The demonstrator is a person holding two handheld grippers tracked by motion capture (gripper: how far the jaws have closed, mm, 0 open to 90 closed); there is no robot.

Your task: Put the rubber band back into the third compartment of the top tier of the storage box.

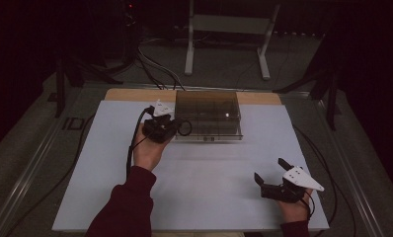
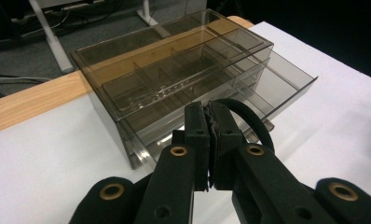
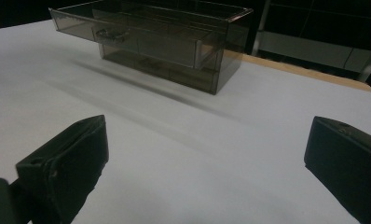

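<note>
One drawer box (image 1: 208,116), two grippers, one black ring (image 2: 249,119).

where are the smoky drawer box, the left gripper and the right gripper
smoky drawer box (image 1: 208,114), high view, on its clear top
left gripper (image 2: 210,140), left gripper view, between the closed fingertips
right gripper (image 1: 270,169), high view, between its spread fingertips

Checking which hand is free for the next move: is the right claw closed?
No. In the right gripper view the right claw stands wide open, with bare white table between its jaws.
</note>
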